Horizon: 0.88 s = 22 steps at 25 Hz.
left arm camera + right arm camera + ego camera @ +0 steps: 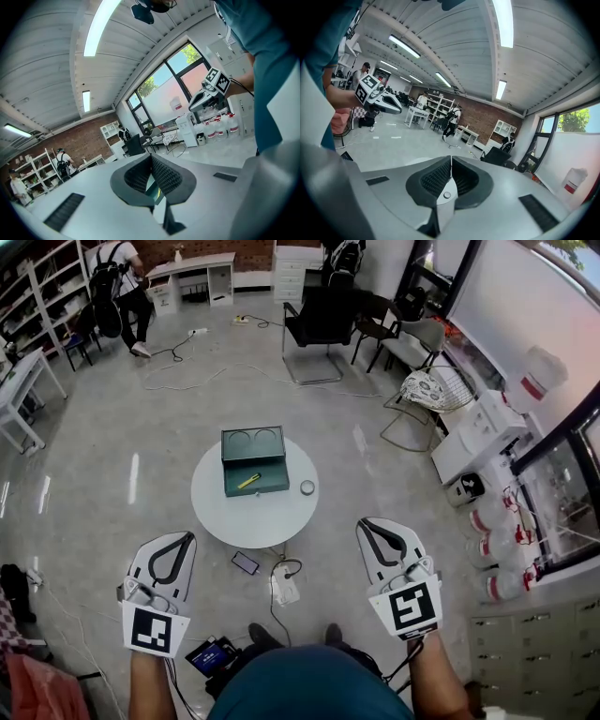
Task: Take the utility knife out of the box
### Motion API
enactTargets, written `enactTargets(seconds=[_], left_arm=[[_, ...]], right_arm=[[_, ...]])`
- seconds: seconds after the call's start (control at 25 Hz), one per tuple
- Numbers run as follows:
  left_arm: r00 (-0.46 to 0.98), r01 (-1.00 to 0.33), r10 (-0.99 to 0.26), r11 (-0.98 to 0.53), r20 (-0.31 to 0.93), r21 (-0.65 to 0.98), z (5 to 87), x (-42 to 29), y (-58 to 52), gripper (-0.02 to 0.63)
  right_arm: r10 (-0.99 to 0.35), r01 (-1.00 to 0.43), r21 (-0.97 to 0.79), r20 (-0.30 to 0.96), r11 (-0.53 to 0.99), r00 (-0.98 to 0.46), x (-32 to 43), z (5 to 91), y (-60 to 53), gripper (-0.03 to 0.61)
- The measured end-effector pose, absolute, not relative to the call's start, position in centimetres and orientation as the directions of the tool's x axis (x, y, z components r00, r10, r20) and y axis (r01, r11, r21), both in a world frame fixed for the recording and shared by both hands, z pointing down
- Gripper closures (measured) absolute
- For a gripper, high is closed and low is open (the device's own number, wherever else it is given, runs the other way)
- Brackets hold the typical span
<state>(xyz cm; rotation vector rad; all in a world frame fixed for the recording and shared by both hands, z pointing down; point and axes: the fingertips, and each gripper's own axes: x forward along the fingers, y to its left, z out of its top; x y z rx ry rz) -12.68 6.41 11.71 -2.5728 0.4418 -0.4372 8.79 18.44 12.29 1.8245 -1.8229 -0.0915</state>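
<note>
A dark green box stands open on the round white table, its lid tipped up at the back. The yellow utility knife lies inside on the box floor. My left gripper is held low at the left, well short of the table, and its jaws meet at the tips. My right gripper is at the right, also short of the table and shut on nothing. In the left gripper view the shut jaws leave a slit that shows a bit of the green box. In the right gripper view the jaws are closed.
A small tape roll sits on the table right of the box. On the floor near my feet lie a phone, a power strip and a tablet. A black chair stands beyond the table. A person is at the far left.
</note>
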Motion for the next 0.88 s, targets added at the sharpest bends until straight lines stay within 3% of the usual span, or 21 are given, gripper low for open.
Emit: enactTargets(seconds=[0.52, 0.88], left_arm=[[0.893, -0.279, -0.408, -0.834, 0.191, -0.476, 12.4, -17.2, 1.4, 0.595], [0.812, -0.415, -0.541, -0.799, 0.220, -0.435, 15.2, -16.6, -1.3, 0.595]], right_arm=[[-0.931, -0.892, 0.437, 0.361, 0.113, 0.059, 4.2, 11.9, 13.2, 0.540], [-0.921, -0.878, 0.406, 0.379, 0.253, -0.090, 6.9, 14.5, 6.6, 0.540]])
